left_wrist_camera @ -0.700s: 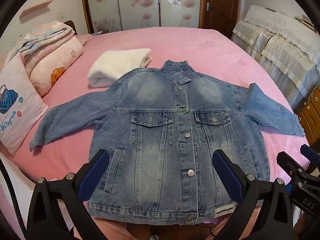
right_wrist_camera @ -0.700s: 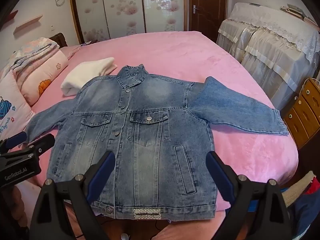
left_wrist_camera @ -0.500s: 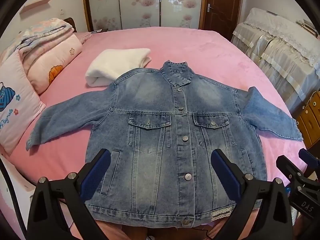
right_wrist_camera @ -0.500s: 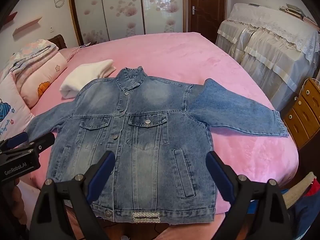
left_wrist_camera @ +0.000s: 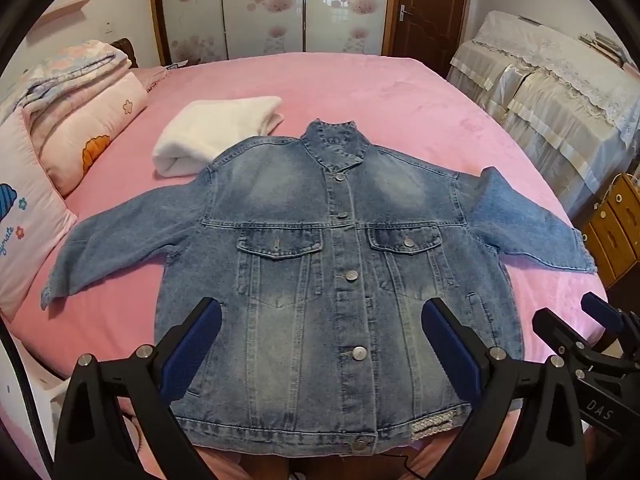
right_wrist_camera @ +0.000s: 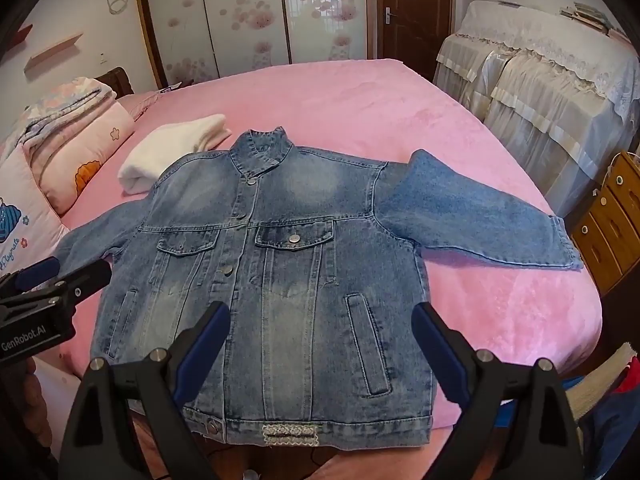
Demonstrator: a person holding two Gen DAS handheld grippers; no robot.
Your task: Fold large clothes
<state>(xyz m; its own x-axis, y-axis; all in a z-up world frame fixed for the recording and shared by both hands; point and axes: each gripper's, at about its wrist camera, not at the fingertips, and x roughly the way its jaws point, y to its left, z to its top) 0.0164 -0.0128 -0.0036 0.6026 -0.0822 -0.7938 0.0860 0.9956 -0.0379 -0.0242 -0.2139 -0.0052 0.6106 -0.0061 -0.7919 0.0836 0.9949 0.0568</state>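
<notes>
1. Home bedroom: a large bed [left_wrist_camera: 400, 92] with a pink plush cover fills the middle.
2. Left of the bed: stacked pillows and folded quilts [left_wrist_camera: 80, 92] with cartoon prints.
3. Behind the bed: a wardrobe [left_wrist_camera: 280, 8] with sliding doors in a floral print, and next to it a dark wooden door [left_wrist_camera: 428, 4].
4. Right of the bed: furniture under lace-edged dust covers [left_wrist_camera: 560, 92], and a wooden drawer unit [right_wrist_camera: 612, 220].
5. On the bed: folded white blanket [left_wrist_camera: 216, 136].
</notes>
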